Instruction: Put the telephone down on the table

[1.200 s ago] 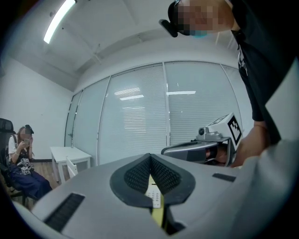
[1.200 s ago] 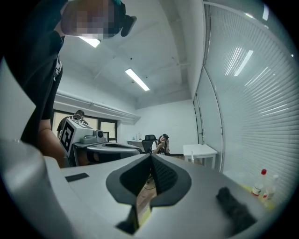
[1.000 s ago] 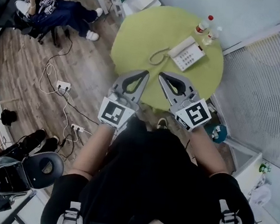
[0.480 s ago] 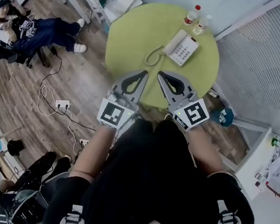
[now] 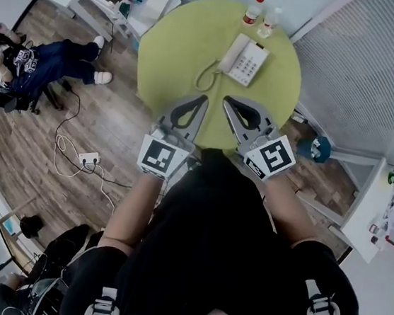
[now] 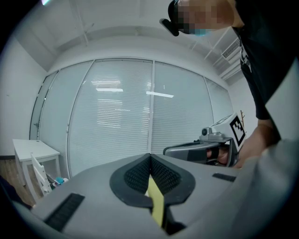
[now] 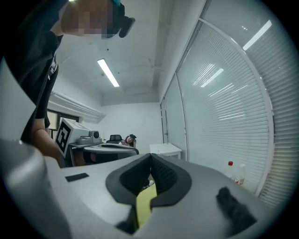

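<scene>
The white telephone lies on the far half of the round green table, its handset on the cradle and its coiled cord trailing toward me. My left gripper and right gripper hover side by side over the table's near edge, well short of the telephone. Both are shut with nothing between their pads. In the left gripper view the shut jaws point at the blinds, with the right gripper beside them. The right gripper view shows its own shut jaws and the left gripper.
Two bottles stand at the table's far edge behind the telephone. White side tables stand at the far left. A seated person is at the left, with cables and a power strip on the wooden floor. Blinds close off the right.
In the head view the table and telephone have slid left and up the picture, and the seated person has shifted toward the left edge. Both grippers stay shut and side by side.
</scene>
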### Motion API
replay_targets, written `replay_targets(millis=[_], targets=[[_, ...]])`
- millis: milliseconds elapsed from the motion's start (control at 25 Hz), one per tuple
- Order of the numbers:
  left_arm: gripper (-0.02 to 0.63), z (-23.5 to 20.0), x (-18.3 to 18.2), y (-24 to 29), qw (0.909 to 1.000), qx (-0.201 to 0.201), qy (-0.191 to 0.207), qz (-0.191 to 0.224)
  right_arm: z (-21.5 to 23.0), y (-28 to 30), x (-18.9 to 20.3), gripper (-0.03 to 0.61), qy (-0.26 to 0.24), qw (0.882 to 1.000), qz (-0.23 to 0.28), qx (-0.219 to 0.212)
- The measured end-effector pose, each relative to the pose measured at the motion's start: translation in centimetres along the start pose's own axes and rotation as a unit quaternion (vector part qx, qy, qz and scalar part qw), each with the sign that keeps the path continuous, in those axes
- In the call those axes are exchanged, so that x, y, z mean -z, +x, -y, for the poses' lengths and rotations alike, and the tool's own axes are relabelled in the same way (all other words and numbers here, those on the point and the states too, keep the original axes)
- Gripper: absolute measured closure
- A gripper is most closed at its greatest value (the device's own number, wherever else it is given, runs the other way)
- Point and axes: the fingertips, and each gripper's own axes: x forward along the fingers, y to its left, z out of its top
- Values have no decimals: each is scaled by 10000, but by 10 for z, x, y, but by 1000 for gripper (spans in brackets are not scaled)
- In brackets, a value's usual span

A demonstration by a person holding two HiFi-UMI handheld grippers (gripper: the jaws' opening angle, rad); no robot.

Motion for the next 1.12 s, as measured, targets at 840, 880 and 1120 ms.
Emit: replay_targets(millis=[840,880,1120], targets=[[609,-18,23,152,9983,216,149,-522,150,16,25,561,229,9995,48,228],[609,-19,25,159,9981,204,160,-561,157,16,28,561,251,9994,42,222],[609,-25,36,190,9971,166,204,-714,187,20,43,561,357,9990,-19,249]])
